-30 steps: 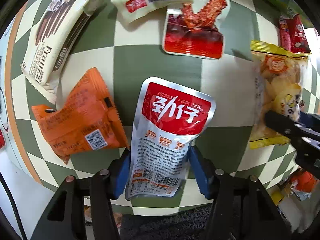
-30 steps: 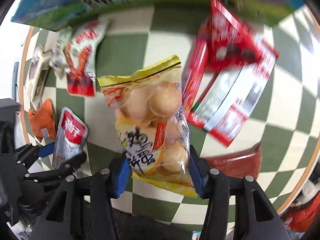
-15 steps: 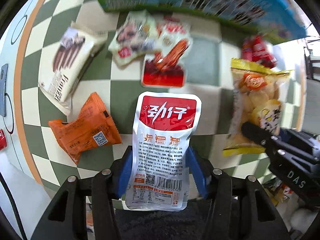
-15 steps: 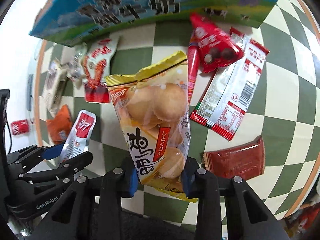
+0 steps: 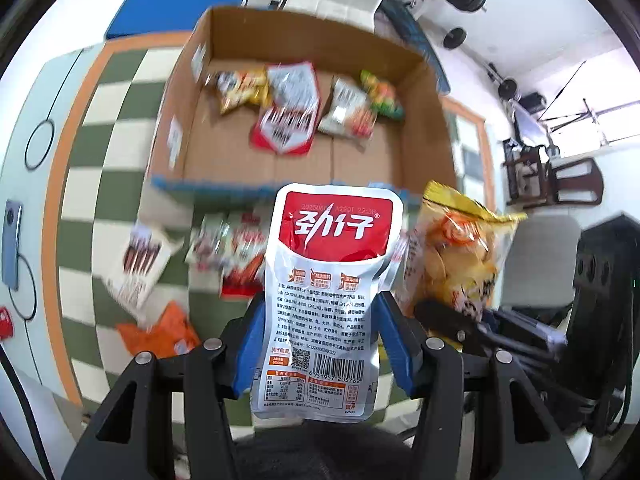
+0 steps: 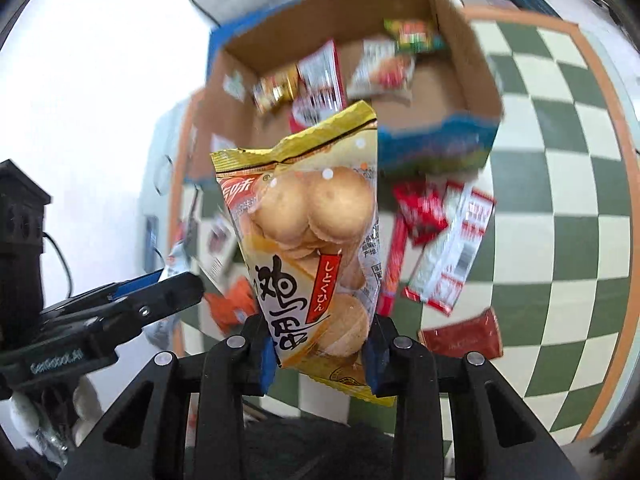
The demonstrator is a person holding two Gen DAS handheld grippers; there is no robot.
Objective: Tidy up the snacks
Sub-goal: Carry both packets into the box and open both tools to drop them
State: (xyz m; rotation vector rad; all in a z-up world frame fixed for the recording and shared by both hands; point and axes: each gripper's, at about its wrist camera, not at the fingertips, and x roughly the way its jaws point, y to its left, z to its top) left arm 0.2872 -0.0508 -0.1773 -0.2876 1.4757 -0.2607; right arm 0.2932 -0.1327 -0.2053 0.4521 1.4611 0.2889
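Two packets are held up in the air, one in each gripper, with the open cardboard box (image 5: 224, 152) ahead of both. Left gripper (image 5: 320, 332) has its blue pads clamped on the lower half of a silver pouch with a red top (image 5: 332, 280), which stands upright with its top edge level with the near wall of the box. Right gripper (image 6: 320, 344) is clamped on the bottom of a yellow biscuit bag (image 6: 312, 248), upright too, its crimped top edge overlapping the near corner of the box (image 6: 456, 76). In the left view the biscuit bag (image 5: 452, 256) sits just beside the pouch, close on its right, so little room lies between the two loads. Inside the box several snack packets lie toward the far wall, and the bare cardboard floor nearer the front wall is open. Loose packets lie on the green and white checked table (image 5: 104, 128) just before the box. Only the left view shows a white packet (image 5: 136, 264) and an orange packet (image 5: 160, 332) clearly, plus chairs and gear beyond the table edge. Only the right view shows a long red and white wrapper (image 6: 452, 248) and a dark red packet (image 6: 460, 336) on the right, and the orange border along that table edge.
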